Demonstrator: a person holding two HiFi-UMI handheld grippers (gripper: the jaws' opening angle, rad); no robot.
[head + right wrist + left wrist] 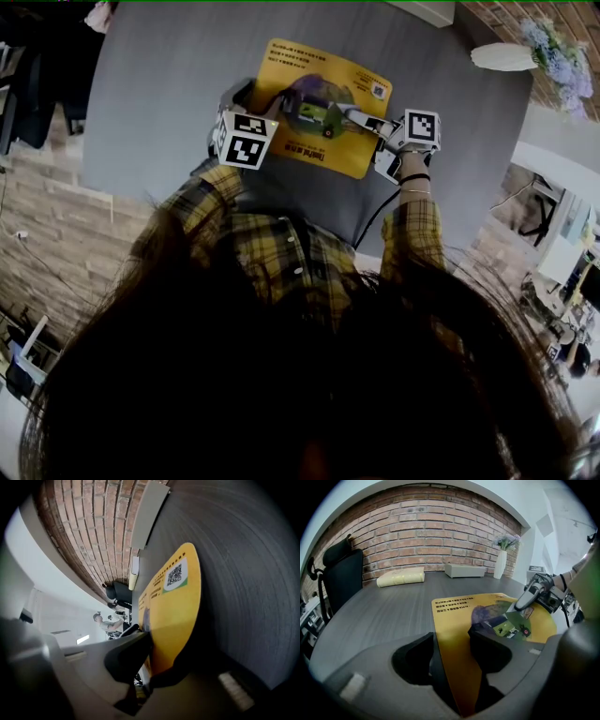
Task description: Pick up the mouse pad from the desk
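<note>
A yellow mouse pad (314, 75) with a printed picture and a QR code lies on the grey desk (150, 94). My left gripper (279, 105) is shut on its near-left edge. In the left gripper view the pad (457, 620) runs between the two dark jaws of that gripper (452, 656). My right gripper (350, 114) is shut on the pad's right edge. In the right gripper view the pad (176, 597) stands on edge, pinched in the jaws of the right gripper (154, 660). The right gripper (529, 597) also shows across the pad in the left gripper view.
A white vase of flowers (506, 56) stands at the desk's far right corner. Along the brick wall lie a pale yellow book (401, 577) and a grey box (464, 570). A black chair (342, 578) stands at the left end of the desk.
</note>
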